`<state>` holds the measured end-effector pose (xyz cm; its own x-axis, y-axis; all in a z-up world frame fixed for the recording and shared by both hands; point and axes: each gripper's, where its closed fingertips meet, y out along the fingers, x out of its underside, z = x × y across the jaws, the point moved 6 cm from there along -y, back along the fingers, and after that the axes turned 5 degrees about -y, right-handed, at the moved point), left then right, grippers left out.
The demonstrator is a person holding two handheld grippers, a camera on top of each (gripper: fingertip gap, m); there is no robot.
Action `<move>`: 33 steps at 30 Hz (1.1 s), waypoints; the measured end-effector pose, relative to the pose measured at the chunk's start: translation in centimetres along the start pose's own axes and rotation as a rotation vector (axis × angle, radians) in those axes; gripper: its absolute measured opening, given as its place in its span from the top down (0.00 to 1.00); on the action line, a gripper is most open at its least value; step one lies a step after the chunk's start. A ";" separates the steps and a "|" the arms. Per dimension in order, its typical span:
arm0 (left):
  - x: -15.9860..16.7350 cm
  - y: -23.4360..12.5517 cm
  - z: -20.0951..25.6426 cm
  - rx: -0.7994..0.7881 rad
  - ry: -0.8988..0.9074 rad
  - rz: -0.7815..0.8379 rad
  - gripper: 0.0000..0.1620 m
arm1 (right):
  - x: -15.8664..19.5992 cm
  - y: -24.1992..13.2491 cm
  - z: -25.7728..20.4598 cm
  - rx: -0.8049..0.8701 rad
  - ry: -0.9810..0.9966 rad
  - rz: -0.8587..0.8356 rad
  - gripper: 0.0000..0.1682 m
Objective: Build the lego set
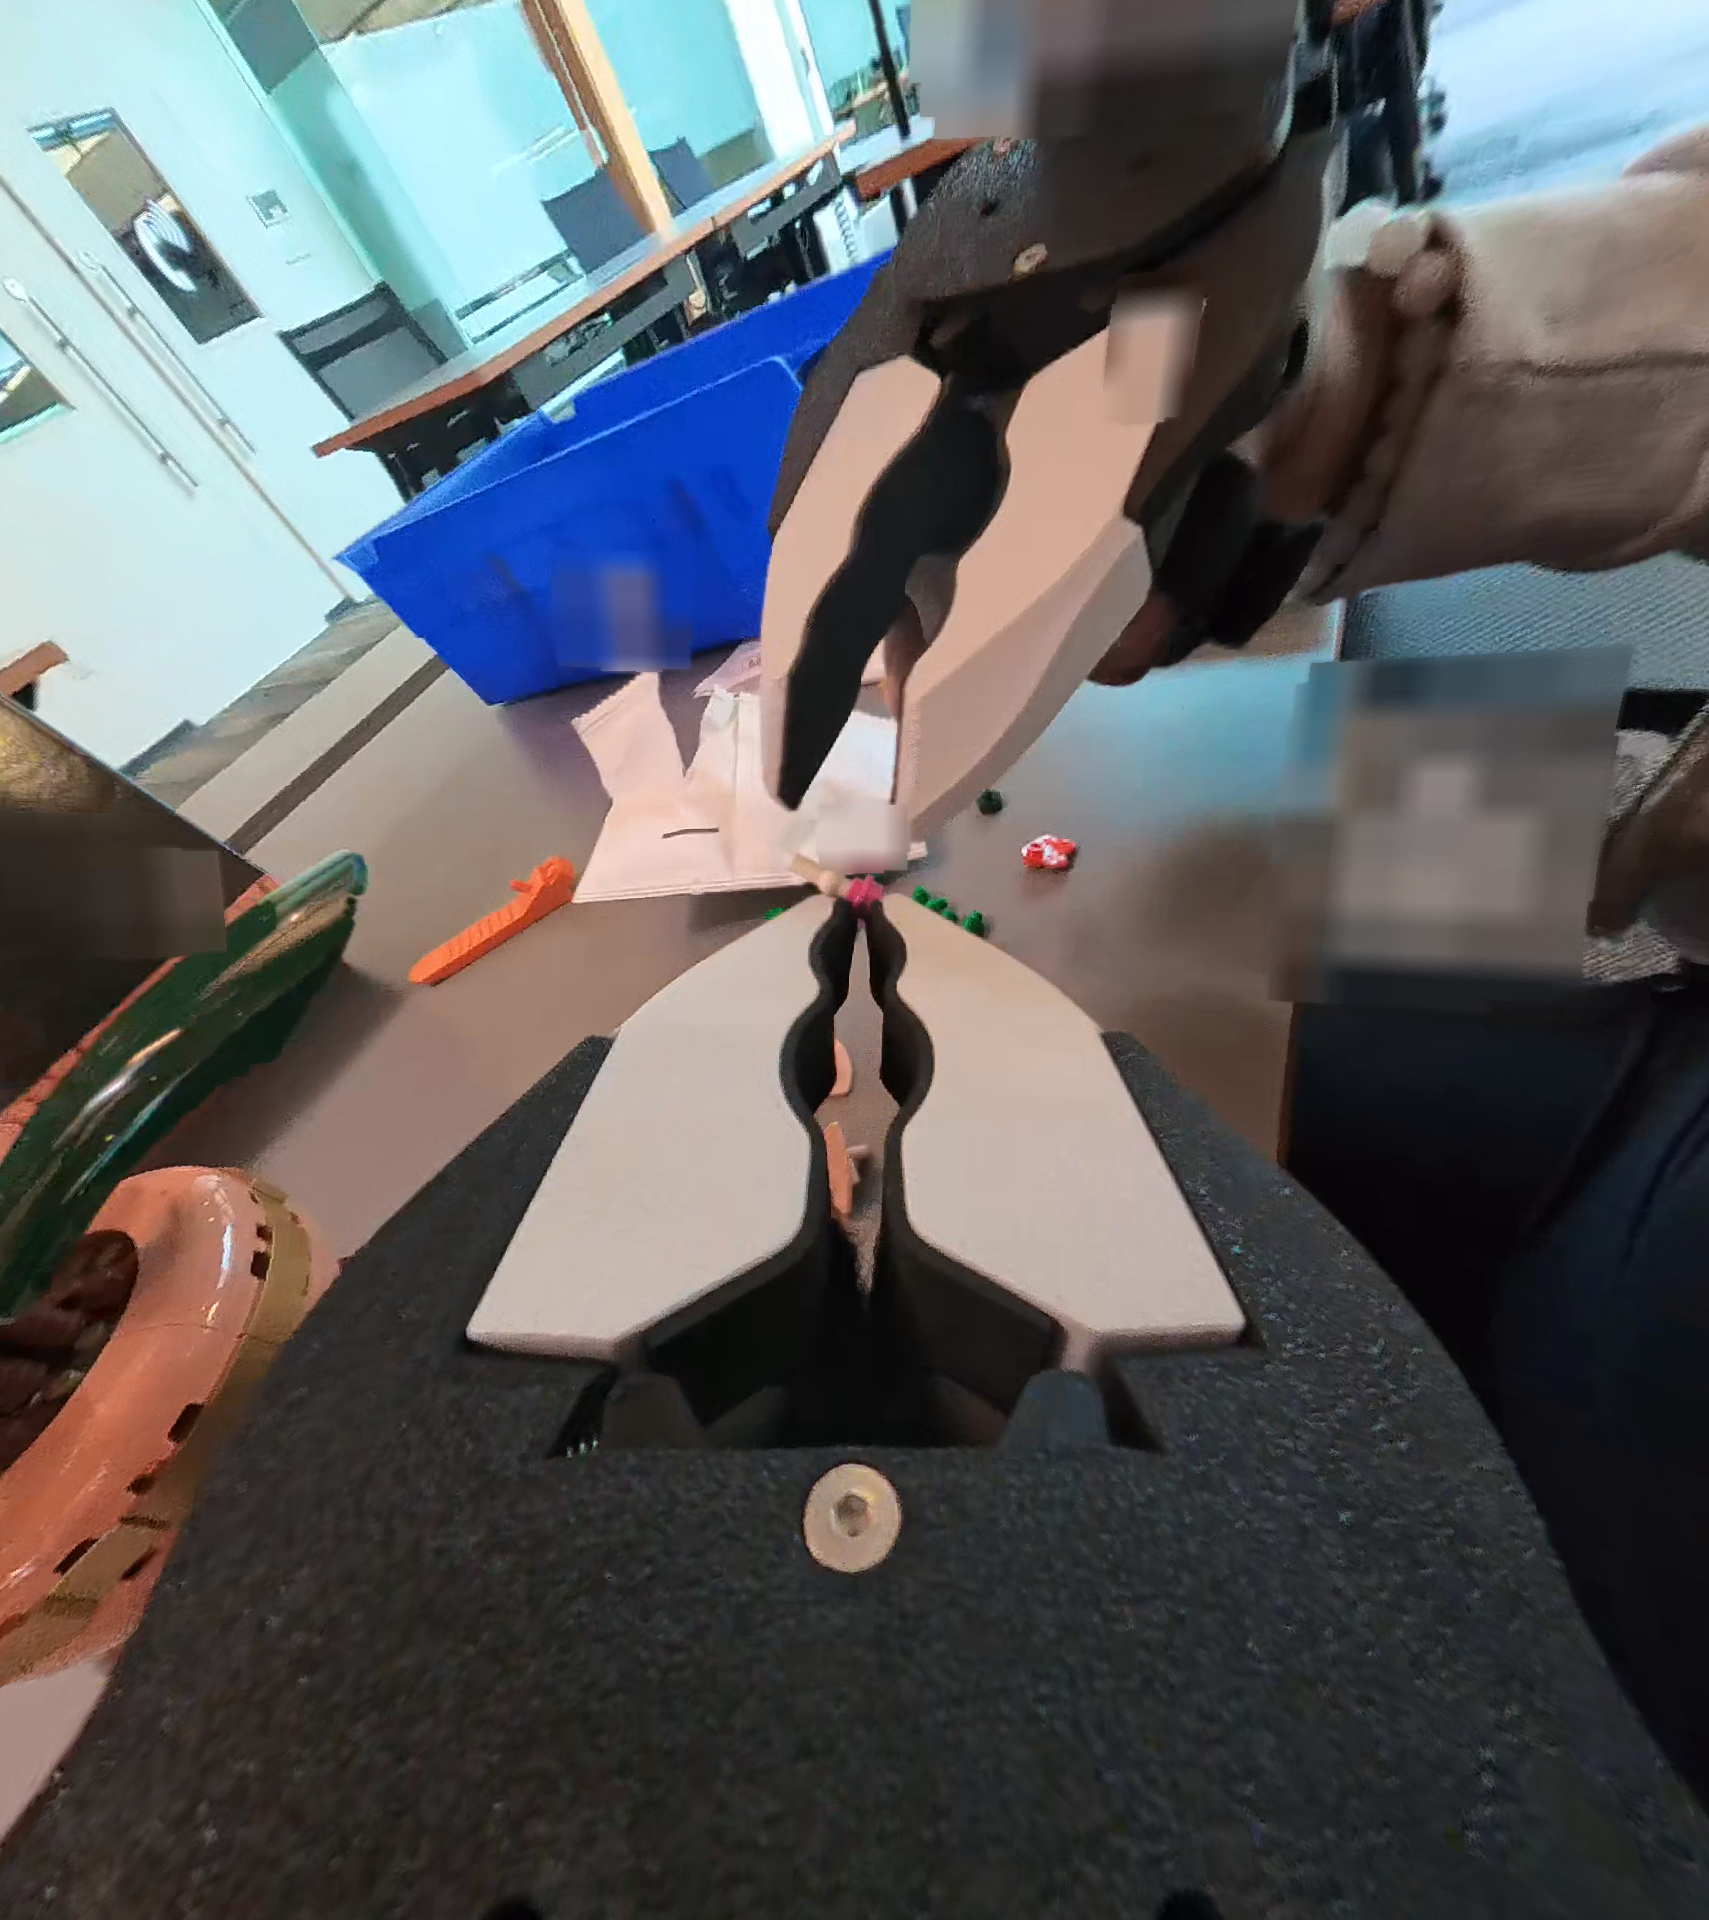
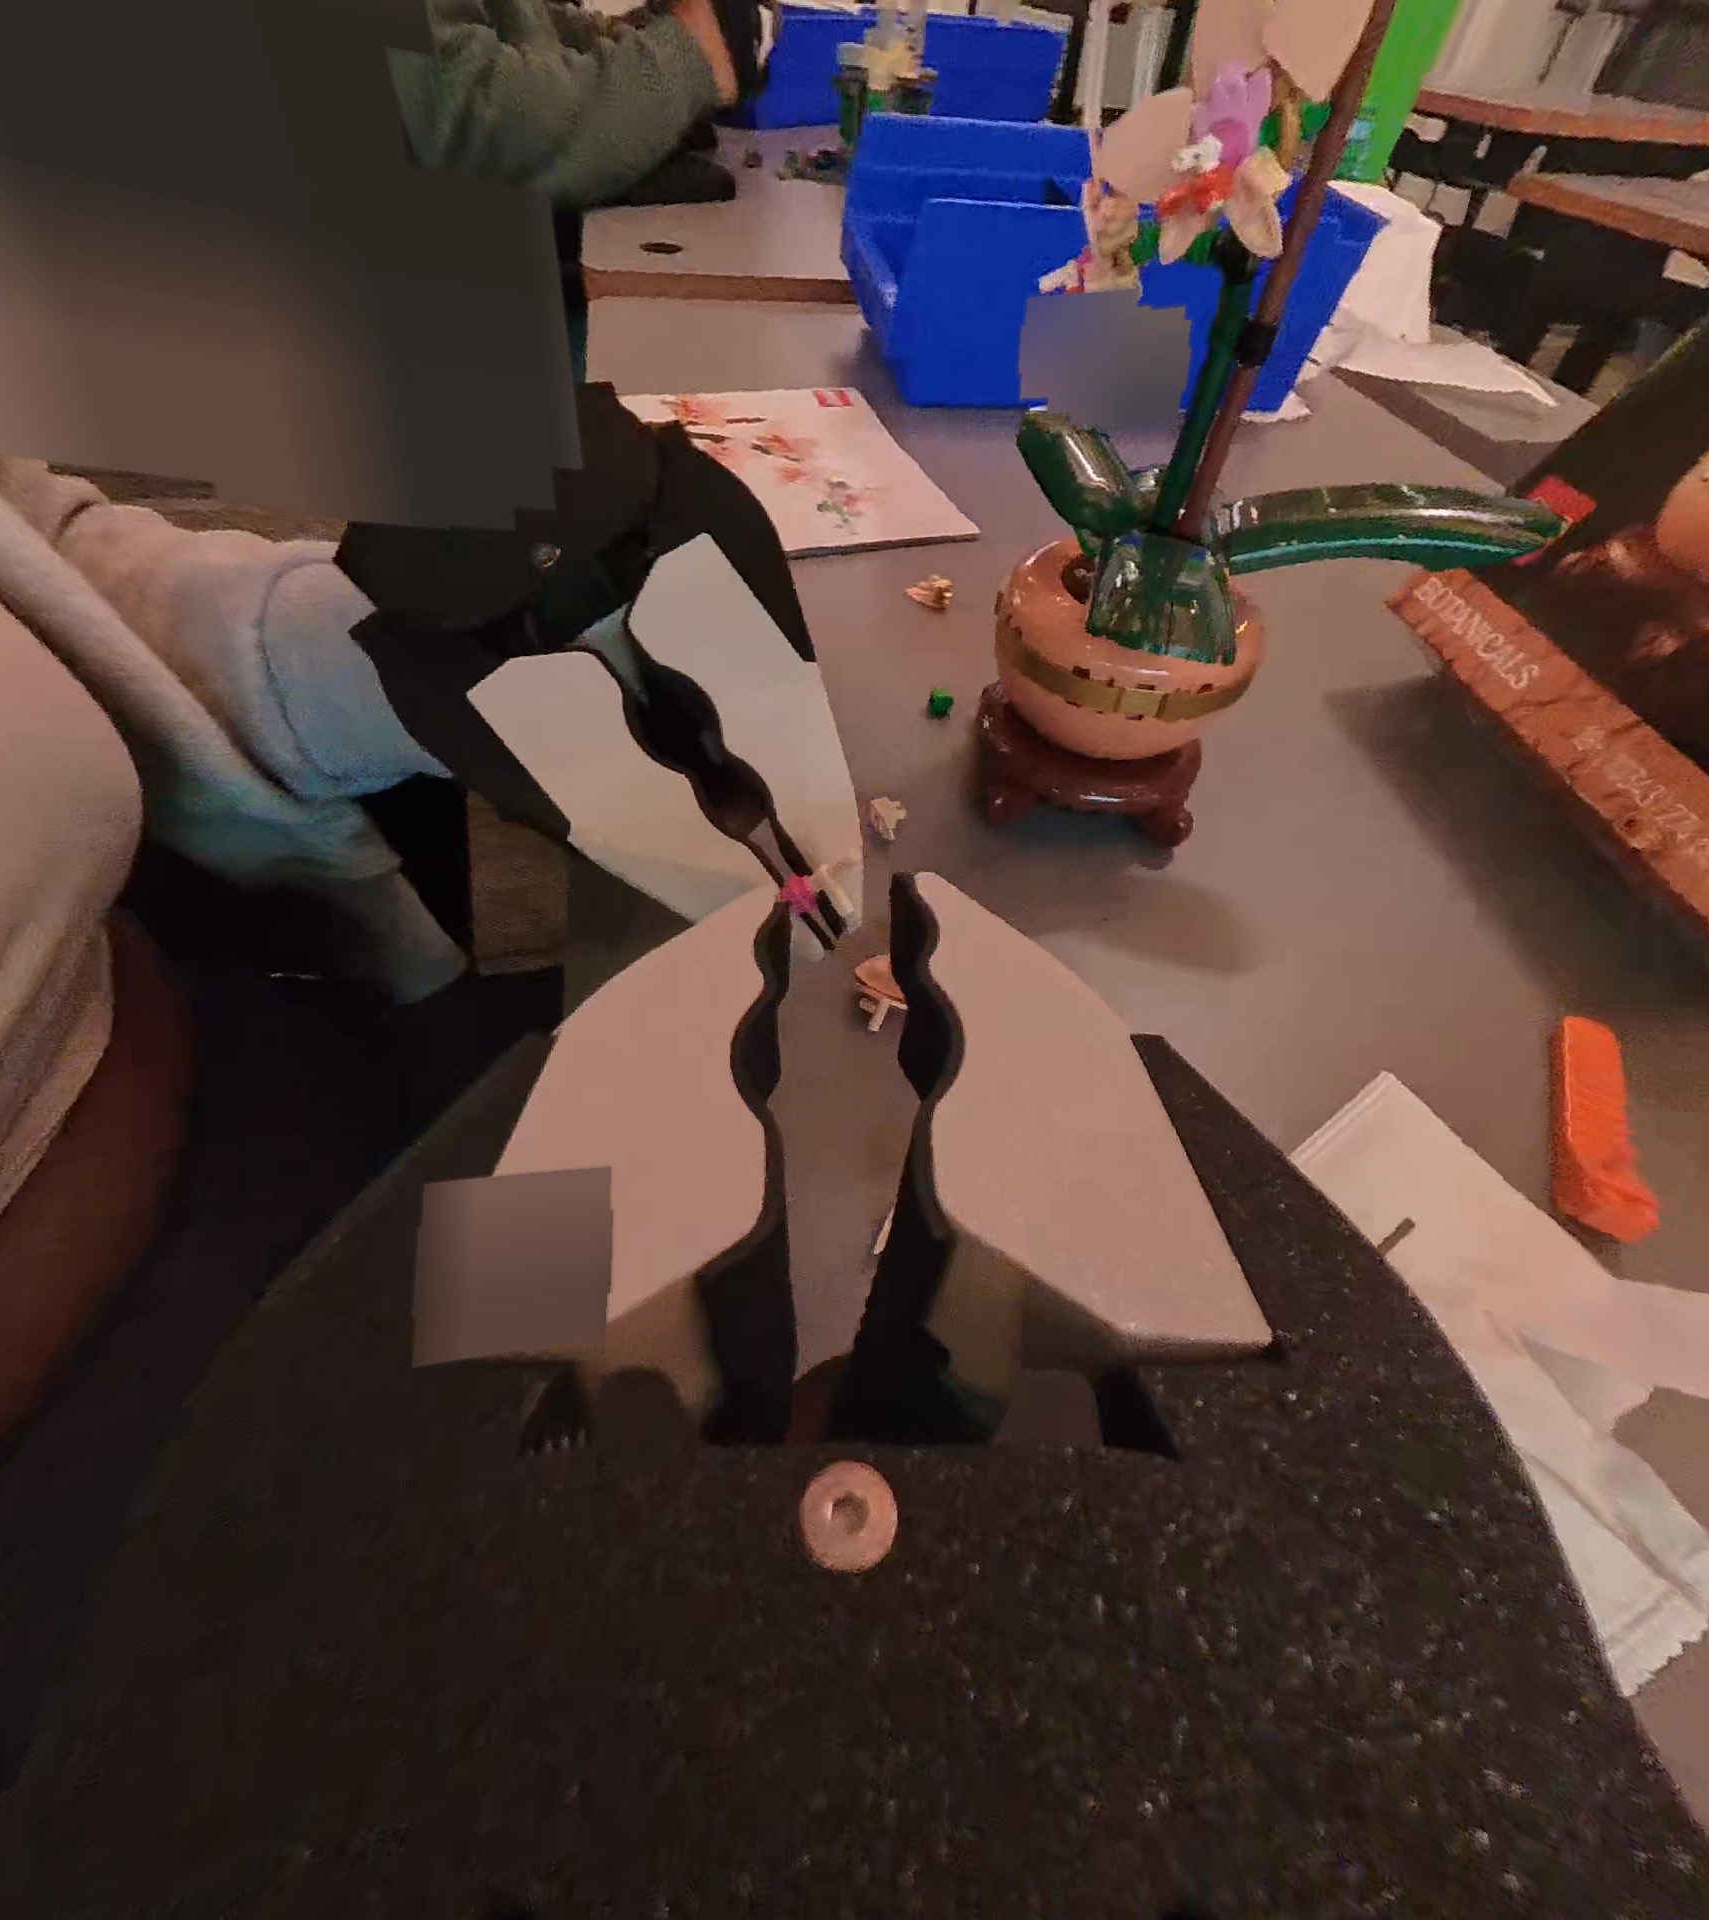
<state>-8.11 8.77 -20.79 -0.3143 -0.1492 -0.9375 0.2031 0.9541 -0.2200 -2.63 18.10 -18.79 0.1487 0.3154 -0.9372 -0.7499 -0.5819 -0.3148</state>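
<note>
My left gripper (image 1: pixel 860 916) is shut on a tiny pink piece (image 1: pixel 862 891) with a small pale bar (image 1: pixel 814 868) on it, held above the grey table. In the right wrist view the left gripper (image 2: pixel 808 906) reaches in from the left with the pink piece (image 2: pixel 796 891). My right gripper (image 2: pixel 834 899) is open, and its fingertips stand on either side of that piece. In the left wrist view it (image 1: pixel 845 810) comes down from above. The lego orchid in its pink pot (image 2: pixel 1125 665) stands to the right, and its pot (image 1: pixel 102 1403) shows at the left wrist view's left.
A tan petal piece (image 2: pixel 881 992) lies on the table (image 2: pixel 1297 935) under the grippers. An orange brick separator (image 2: pixel 1598 1132), paper bags (image 2: pixel 1556 1371), the set's box (image 2: pixel 1660 748), a booklet (image 2: pixel 808 468) and a blue bin (image 2: pixel 975 270) surround the spot. Small green pieces (image 1: pixel 954 914) lie nearby.
</note>
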 end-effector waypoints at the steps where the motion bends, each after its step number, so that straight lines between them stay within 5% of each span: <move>1: -0.1 -0.1 -0.1 0.015 -0.024 0.013 0.99 | -0.1 0.0 0.1 -0.004 -0.055 -0.008 0.90; 12: -0.4 -1.0 -0.3 0.211 -0.213 0.059 0.99 | -1.7 0.9 -0.8 0.047 -0.695 -0.160 0.88; 20: 0.4 -0.6 0.8 0.289 -0.174 -0.081 0.99 | -2.1 1.9 -2.6 -0.208 -1.078 -0.363 0.88; 30: 0.4 -0.6 1.2 0.341 -0.237 -0.115 0.99 | -0.6 2.8 -2.7 -0.228 -1.238 -0.622 0.89; 33: 0.7 -0.6 1.0 0.318 -0.243 -0.153 0.99 | -0.6 2.8 -2.7 -0.215 -1.207 -0.577 0.93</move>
<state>-7.50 7.87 -21.62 -0.1433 -0.3756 -0.9156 0.4593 0.7943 -0.3977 -3.10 14.24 -19.51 -0.3316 0.9433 0.0149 -0.6420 -0.2141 -0.7362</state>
